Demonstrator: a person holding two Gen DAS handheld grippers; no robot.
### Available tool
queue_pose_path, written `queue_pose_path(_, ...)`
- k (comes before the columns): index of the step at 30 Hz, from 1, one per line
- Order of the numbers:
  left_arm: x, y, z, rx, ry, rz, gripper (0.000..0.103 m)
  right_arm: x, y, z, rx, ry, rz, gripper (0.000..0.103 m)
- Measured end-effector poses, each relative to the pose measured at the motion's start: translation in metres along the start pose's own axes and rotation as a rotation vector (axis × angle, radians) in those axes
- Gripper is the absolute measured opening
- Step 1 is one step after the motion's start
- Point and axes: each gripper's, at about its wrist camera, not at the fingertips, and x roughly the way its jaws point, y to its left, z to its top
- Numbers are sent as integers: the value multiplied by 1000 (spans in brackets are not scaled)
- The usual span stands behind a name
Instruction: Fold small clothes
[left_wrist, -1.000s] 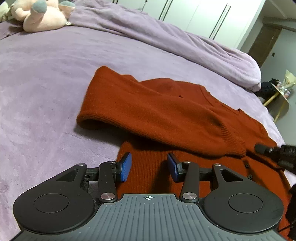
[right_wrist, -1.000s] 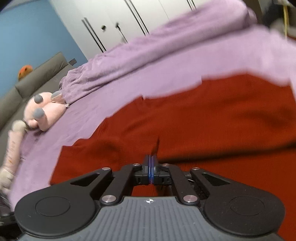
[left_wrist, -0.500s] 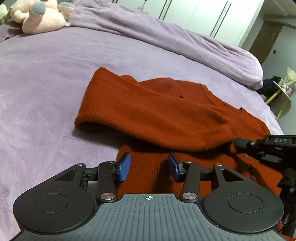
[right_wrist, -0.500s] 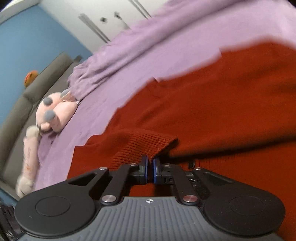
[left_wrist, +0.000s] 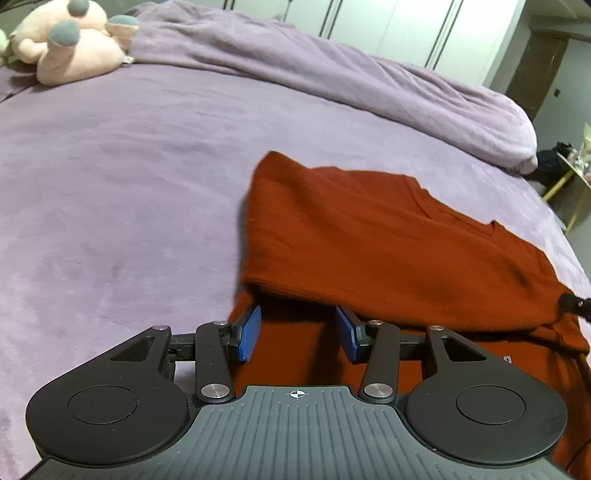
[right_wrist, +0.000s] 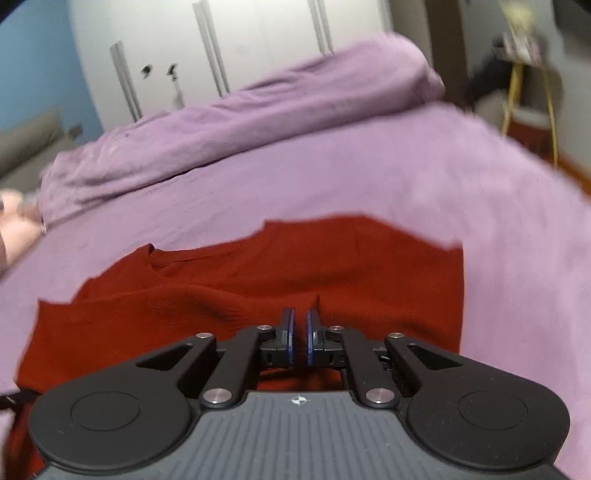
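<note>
Rust-red knitted sweater (left_wrist: 388, 243) lies spread on a bed covered in a lilac plush blanket (left_wrist: 129, 177), one sleeve folded across the body, its neckline toward the bunched lilac duvet (left_wrist: 332, 74) at the far side. Left gripper (left_wrist: 297, 334) hovers over the near hem with its blue pads well apart and nothing between them. Right gripper (right_wrist: 300, 338) sits low over the middle of the folded sleeve; its jaws have just been opening, a narrow gap shows between the pads, and no cloth is caught in it, which suggests the sleeve has just been let go. A pink stuffed toy (left_wrist: 70, 40) rests at the far left corner of the bed.

The knit looks soft, thick and limp, likely to sag and stretch if lifted by a single point, and to cling somewhat to the plush beneath it. The ribbed hem and the shoulder edges appear to be the firmest places to pinch, ideally with both grippers together so the next fold lands square.
</note>
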Motion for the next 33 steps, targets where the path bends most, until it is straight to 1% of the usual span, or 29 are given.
queue_pose_path(1, 2, -2, 0, 11, 3, 3, 50, 2, -5, -3, 35, 14, 19, 29)
queue_pose_path(2, 3, -4, 0, 24, 3, 10, 50, 5, -10, -5, 67, 28, 27, 40)
queue_pose_path(3, 3, -5, 0, 36, 3, 14, 50, 9, -13, -8, 84, 39, 31, 54)
queue_pose_path(6, 5, -6, 1, 48, 6, 19, 50, 21, -15, -12, 90, 52, 48, 55)
queue_pose_path(7, 5, -6, 1, 47, 9, 20, 51, 23, -12, -12, 81, 48, 49, 54)
queue_pose_path(8, 5, -7, 1, 48, 10, 22, 51, 26, -7, -12, 65, 45, 59, 50)
queue_pose_path(10, 6, -9, 3, 55, 12, 30, 51, 31, 3, -9, 13, 54, 78, 26)
queue_pose_path(11, 8, -11, 3, 60, 12, 34, 51, 35, 9, -8, -21, 57, 71, 17)
queue_pose_path(12, 8, -13, 4, 67, 13, 40, 51, 37, 16, -7, -61, 52, 63, 5)
queue_pose_path(13, 9, -14, 5, 73, 13, 44, 51, 35, 21, -6, -100, 45, 44, 4)
queue_pose_path(14, 9, -16, 6, 82, 11, 47, 51, 31, 26, -4, -146, 10, 3, 4)
queue_pose_path(17, 8, -19, 8, 94, 3, 50, 52, 7, 32, 0, -274, -152, -128, 4)
queue_pose_path(19, 10, -19, 10, 75, 17, 27, 52, 0, 29, 1, -330, -213, -234, 4)
queue_pose_path(20, 12, -20, 11, 66, 30, 12, 52, 1, 23, 3, -325, -209, -258, 4)
queue_pose_path(21, 15, -22, 10, 58, 42, 4, 52, 4, 14, 6, -291, -182, -252, 4)
queue_pose_path(23, 17, -27, 10, 65, 40, 19, 52, 9, 5, 7, -252, -143, -232, 4)
queue_pose_path(26, 19, -34, 9, 83, 34, 37, 52, 14, 6, 2, -295, -141, -239, 4)
queue_pose_path(28, 20, -37, 9, 97, 39, 41, 52, 17, 8, -1, -326, -157, -291, 3)
queue_pose_path(30, 21, -39, 9, 116, 42, 39, 53, 27, 7, -4, -346, -154, -383, 0)
queue_pose_path(31, 21, -39, 9, 124, 45, 40, 53, 35, 4, -5, -356, -132, -442, 0)
queue_pose_path(32, 20, -38, 9, 131, 50, 39, 53, 42, -2, -4, -348, -86, -475, 0)
queue_pose_path(33, 18, -38, 9, 137, 64, 38, 53, 43, -8, -4, -303, -54, -472, 0)
